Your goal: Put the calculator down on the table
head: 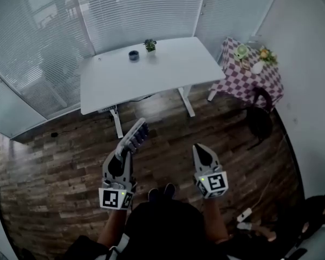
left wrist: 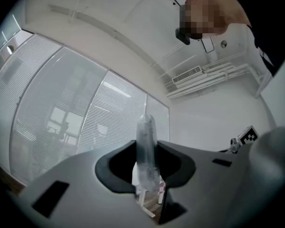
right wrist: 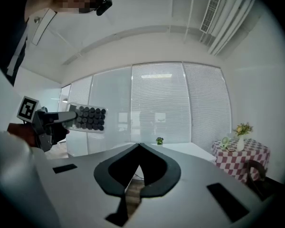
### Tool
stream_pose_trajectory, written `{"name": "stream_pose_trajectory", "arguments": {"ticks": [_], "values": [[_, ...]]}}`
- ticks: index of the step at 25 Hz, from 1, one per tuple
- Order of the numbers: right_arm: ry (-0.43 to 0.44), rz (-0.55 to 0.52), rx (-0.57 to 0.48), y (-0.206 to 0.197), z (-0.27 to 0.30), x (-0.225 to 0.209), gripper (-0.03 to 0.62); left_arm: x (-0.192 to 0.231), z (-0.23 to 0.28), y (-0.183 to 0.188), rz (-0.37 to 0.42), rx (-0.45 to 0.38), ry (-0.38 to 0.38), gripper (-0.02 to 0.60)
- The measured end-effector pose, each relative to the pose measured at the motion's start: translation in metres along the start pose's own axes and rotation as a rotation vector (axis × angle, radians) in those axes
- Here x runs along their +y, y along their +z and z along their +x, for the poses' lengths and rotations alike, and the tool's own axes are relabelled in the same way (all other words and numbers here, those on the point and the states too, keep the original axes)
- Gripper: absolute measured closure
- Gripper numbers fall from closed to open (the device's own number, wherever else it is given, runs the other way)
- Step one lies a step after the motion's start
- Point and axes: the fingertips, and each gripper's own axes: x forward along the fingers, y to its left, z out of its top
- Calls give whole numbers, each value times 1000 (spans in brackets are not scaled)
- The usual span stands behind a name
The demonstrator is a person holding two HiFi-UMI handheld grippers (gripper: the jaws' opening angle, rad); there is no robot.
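Calculator (head: 137, 135) is clamped edge-on in the left tongs (head: 129, 148), held in the air. The right tongs (head: 201, 148) are closed together, empty. The worktop (head: 151, 72) lies well ahead of both tongs; approach, lowering and release are not yet done.

We wear a dark top (head: 162, 229) and dark shoes (head: 162, 191); our grey left gripper (head: 124, 151) and grey right gripper (head: 203, 151) bear black-and-white marker cubes (head: 216, 182)
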Motion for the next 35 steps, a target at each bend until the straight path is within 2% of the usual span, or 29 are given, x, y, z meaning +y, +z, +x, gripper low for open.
{"name": "stream_pose_trajectory", "arguments": {"ticks": [5, 9, 19, 24, 30, 35], "values": [[35, 47, -52, 7, 3, -13, 588, -10, 15, -3, 1, 2, 6, 483], [46, 79, -49, 5, 2, -33, 588, -26, 27, -3, 10, 3, 12, 483], [117, 89, -78, 1, 10, -62, 588, -50, 47, -11, 6, 2, 50, 483], [138, 129, -65, 0, 26, -70, 588, -44, 59, -17, -4, 18, 71, 483], [161, 81, -55, -5, 66, -82, 588, -21, 88, -25, -12, -12, 86, 483], [153, 50, -63, 12, 115, -96, 588, 10, 132, -37, -36, -24, 85, 483]]}}
